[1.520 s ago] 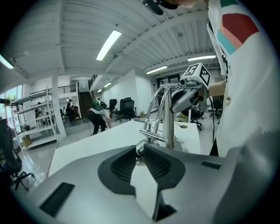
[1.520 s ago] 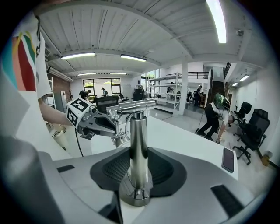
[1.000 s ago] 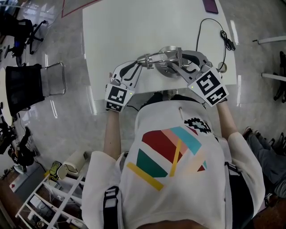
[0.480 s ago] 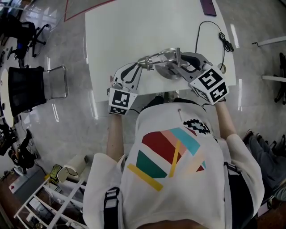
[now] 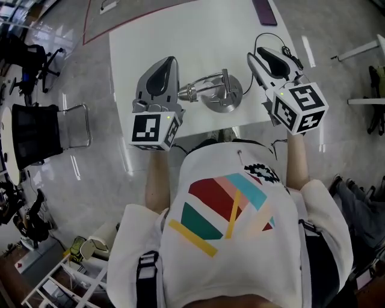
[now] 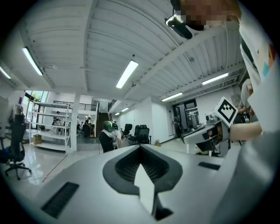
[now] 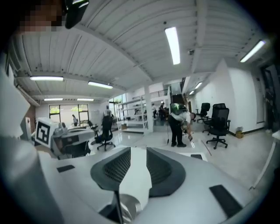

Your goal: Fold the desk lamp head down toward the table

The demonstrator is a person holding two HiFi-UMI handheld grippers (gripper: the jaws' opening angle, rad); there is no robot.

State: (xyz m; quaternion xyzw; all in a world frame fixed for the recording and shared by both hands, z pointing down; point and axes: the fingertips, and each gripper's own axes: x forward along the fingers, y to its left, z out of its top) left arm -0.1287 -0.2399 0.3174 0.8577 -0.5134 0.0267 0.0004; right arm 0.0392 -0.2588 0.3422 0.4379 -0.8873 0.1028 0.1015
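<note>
The chrome desk lamp [image 5: 224, 98] stands on its round base near the front edge of the white table [image 5: 156, 30], its arm and head [image 5: 195, 87] folded low and pointing left. My left gripper [image 5: 169, 62] is held up left of the lamp, clear of it; its jaws have just been closing and now meet with nothing between them [image 6: 141, 151]. My right gripper [image 5: 255, 57] hovers right of the lamp, open and empty [image 7: 133, 151]. Through its gap a bit of chrome [image 7: 127, 209] shows below. Both gripper views look level across the room.
A black cable [image 5: 296, 53] loops on the table's right side and a dark flat thing [image 5: 264, 12] lies at the far edge. A black chair [image 5: 36, 123] stands on the floor to the left. Office chairs and people [image 7: 178, 124] are farther off.
Both grippers have lifted off the lamp and moved apart, the left to its left, the right to its right. The left jaws have come together. The lamp stays folded low.
</note>
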